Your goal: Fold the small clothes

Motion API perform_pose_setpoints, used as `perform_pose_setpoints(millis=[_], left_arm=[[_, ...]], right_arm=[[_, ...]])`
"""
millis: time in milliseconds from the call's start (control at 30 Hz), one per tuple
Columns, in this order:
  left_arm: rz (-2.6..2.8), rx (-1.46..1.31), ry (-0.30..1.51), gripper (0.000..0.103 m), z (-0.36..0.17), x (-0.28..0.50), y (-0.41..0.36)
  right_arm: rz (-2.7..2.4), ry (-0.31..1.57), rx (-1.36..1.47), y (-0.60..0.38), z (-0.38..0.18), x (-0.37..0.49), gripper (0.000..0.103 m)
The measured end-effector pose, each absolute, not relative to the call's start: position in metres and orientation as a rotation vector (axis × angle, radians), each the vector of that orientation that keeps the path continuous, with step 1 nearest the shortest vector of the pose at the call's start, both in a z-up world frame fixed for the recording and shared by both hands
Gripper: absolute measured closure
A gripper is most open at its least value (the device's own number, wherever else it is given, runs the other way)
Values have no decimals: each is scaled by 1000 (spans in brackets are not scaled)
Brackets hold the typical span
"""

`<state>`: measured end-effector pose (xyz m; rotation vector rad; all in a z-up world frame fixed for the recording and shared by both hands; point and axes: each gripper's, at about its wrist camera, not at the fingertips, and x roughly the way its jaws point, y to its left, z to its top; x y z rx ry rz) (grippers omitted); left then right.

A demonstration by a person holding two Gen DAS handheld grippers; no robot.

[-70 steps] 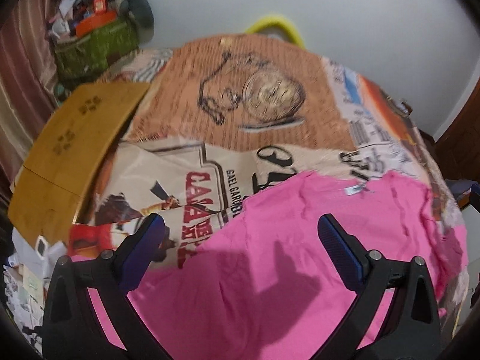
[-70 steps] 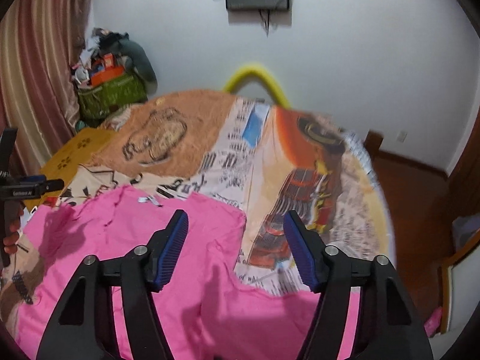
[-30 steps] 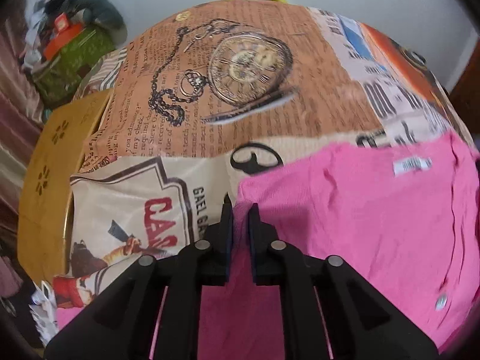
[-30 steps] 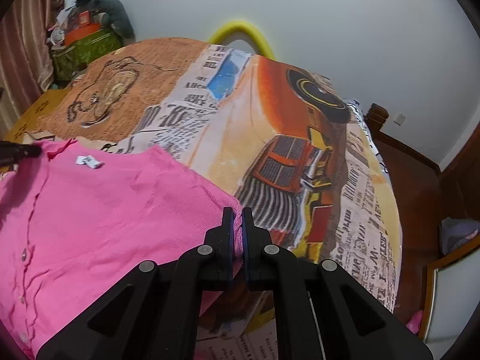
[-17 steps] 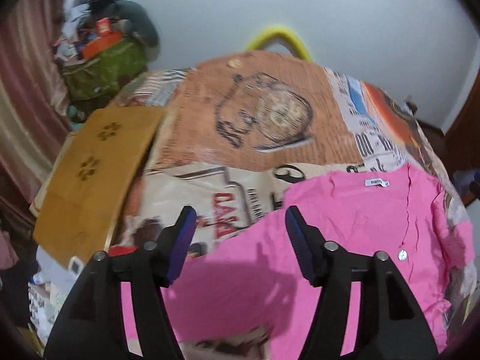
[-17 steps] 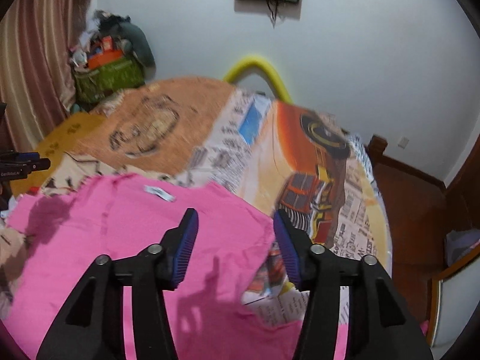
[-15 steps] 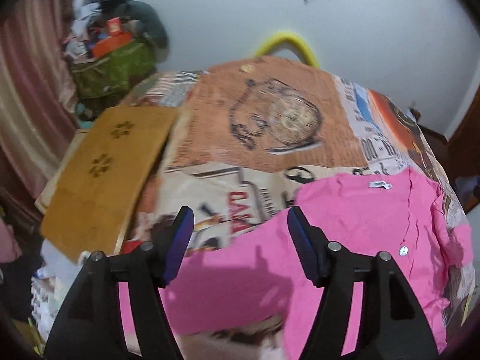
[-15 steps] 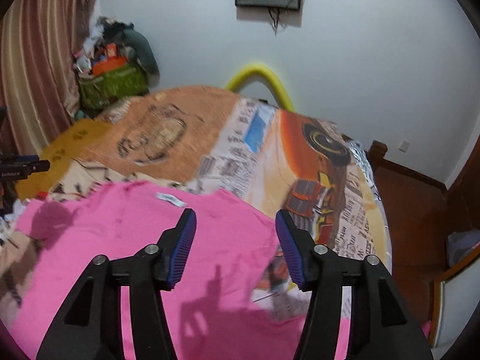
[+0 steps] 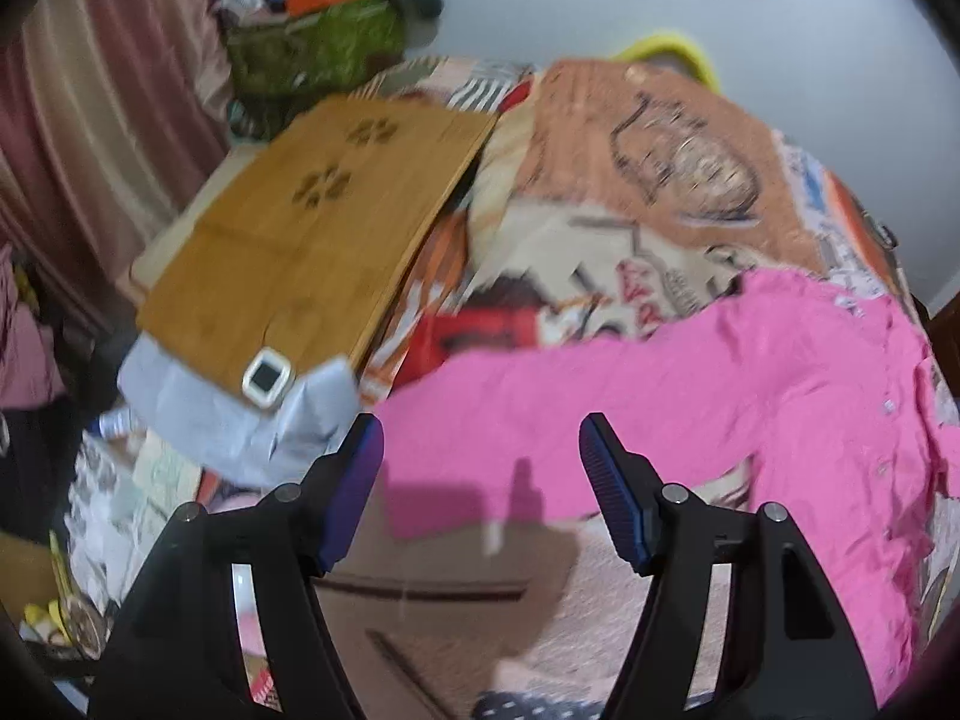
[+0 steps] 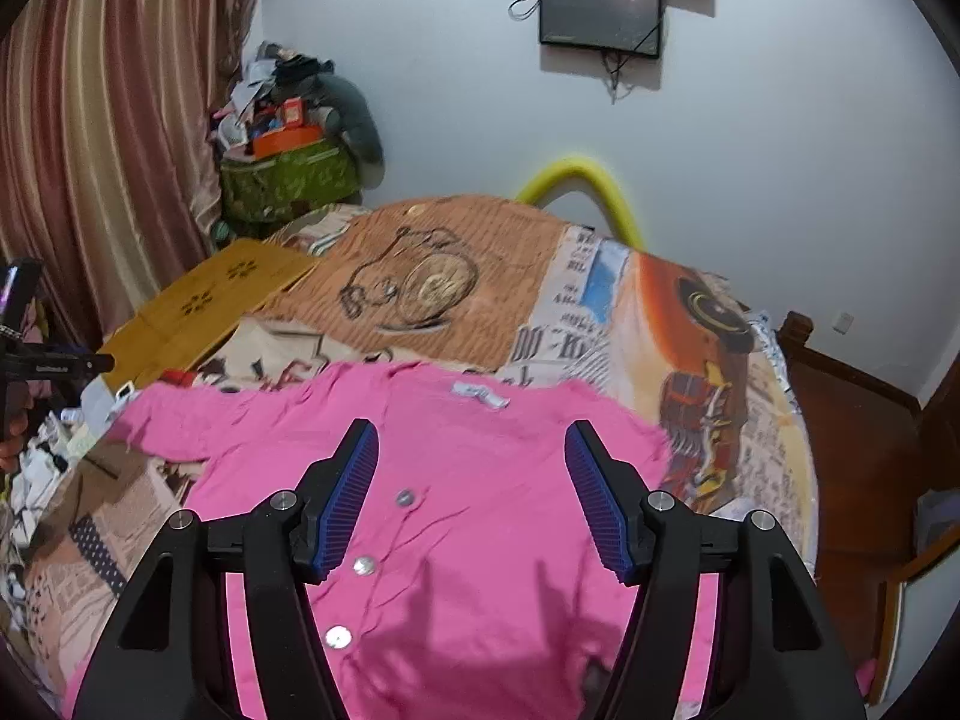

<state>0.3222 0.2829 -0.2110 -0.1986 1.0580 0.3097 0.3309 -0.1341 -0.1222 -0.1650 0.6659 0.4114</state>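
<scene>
A pink button-up shirt (image 10: 480,480) lies spread flat on the printed bedspread (image 10: 510,276), collar label toward the far side, buttons down its front. Its left sleeve (image 9: 540,396) stretches out toward the bed's left edge. My right gripper (image 10: 471,498) is open and empty, held above the shirt's chest. My left gripper (image 9: 480,486) is open and empty, held above the end of the left sleeve. The shirt also shows in the left wrist view (image 9: 810,396).
A wooden board (image 9: 312,222) leans at the bed's left side with a small white device (image 9: 267,375) and grey cloth (image 9: 240,414) at its near end. A green bag of clutter (image 10: 282,180) stands by the curtain. A wooden chair (image 10: 852,372) is at right.
Both grippers, shut on the shirt's shoulders a second ago, have opened and pulled back. My left gripper has swung left toward the sleeve end; my right now sits over the shirt's middle.
</scene>
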Motion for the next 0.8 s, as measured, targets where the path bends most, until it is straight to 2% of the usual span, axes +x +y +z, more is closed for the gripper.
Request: perform_pose_setpoints(millis=[233,267,300,367,467,533,600,667,800], left_arm=[[358,-303,1132,36,-258,311,313],[356,-320,1145,40,-263,312,316],[349,-341,1158,48,-269,312,319],[333,-377,1186,54,-281,315,321],[319,-417,1175,57,-286,316,321],[296,-445,1171,65,-287,318,322],[277,-437,1172,83,-284,320,318],[264,-409,1174,93,-279,324,311],[307,-265,1122,95,-252,330,290]], right_arm=[[422,700,-199,-121,-139,325,42],[422,703,-204,-121,-140,325,42],[419,707,-208,-119,-142,323,42],[417,712,-208,-119,-144,324,42],[416,721,-196,-120,-147,325,42],[415,726,-188,-121,-149,325,42],[414,732,-187,-122,-151,325,42],[415,733,-184,-124,-152,325,42],[421,738,-170,-128,-154,325,42]])
